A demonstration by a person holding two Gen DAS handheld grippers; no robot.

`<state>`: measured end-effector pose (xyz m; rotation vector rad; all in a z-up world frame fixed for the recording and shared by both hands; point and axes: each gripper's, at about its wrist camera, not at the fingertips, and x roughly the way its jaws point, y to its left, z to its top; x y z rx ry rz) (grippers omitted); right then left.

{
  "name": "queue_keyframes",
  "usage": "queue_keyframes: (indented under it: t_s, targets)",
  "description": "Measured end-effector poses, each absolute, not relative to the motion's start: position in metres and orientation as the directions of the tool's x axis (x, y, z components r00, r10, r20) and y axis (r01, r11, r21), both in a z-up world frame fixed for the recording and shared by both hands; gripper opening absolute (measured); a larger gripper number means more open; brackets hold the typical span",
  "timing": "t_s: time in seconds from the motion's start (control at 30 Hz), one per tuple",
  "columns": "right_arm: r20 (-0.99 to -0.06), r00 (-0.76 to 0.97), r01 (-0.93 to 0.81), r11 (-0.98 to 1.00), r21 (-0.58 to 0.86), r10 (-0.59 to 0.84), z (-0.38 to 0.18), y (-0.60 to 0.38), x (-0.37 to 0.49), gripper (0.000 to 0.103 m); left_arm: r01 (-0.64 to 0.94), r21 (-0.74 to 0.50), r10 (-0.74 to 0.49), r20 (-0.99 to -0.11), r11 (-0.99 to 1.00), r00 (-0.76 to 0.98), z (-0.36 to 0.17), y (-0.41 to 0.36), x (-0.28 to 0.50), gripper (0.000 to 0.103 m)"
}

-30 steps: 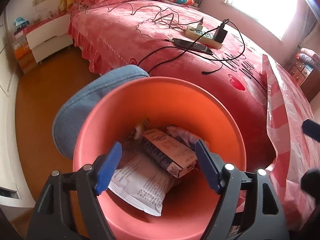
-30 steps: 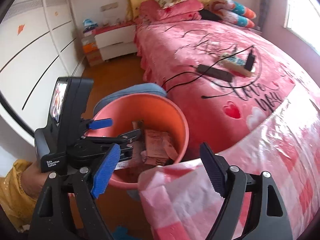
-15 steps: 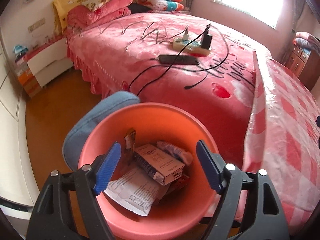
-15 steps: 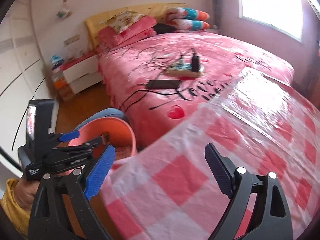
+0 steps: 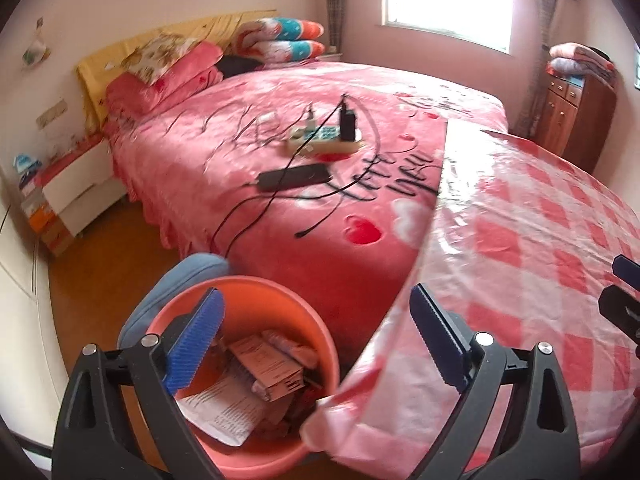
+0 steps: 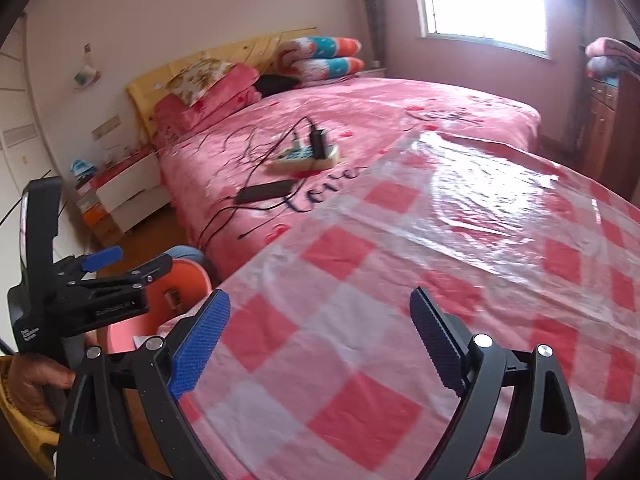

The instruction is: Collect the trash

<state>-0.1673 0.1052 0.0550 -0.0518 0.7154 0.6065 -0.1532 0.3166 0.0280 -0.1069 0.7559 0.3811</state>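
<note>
An orange-pink bin [image 5: 260,304] stands on the floor by the bed and holds a printed paper sheet [image 5: 224,404], a cardboard box [image 5: 268,368] and wrappers. My left gripper [image 5: 316,340] hangs above the bin's right rim. Its jaws are opening and nothing is between them. In the right wrist view a hand holds that left gripper [image 6: 132,262] over the bin [image 6: 188,280]. My right gripper [image 6: 318,340] is open and empty above the red-and-white checked tablecloth [image 6: 400,280]. One of its fingers [image 5: 626,268] shows at the right edge of the left wrist view.
The checked table [image 5: 520,280] abuts a pink bed [image 5: 240,152] carrying a power strip [image 5: 324,140], a black device [image 5: 294,176] and cables. A blue cushion [image 5: 172,292] sits behind the bin. A nightstand [image 5: 76,184] stands far left, a wooden cabinet [image 5: 576,116] far right.
Both grippers have risen and drawn away from the bin toward the table. The left jaws have spread wider. The checked cloth now fills the right wrist view.
</note>
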Motion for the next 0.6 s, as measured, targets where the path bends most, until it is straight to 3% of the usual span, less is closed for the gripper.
queue_keyframes:
  t_s: [0.6]
  targets:
    - [-0.579,0.702,-0.380,0.905,0.189,0.415,0.061,0.002,-0.153,0.091,-0.256,0.076,0.244,-0.644,0.964,0.725,0.052,0.217,-0.114,0.098]
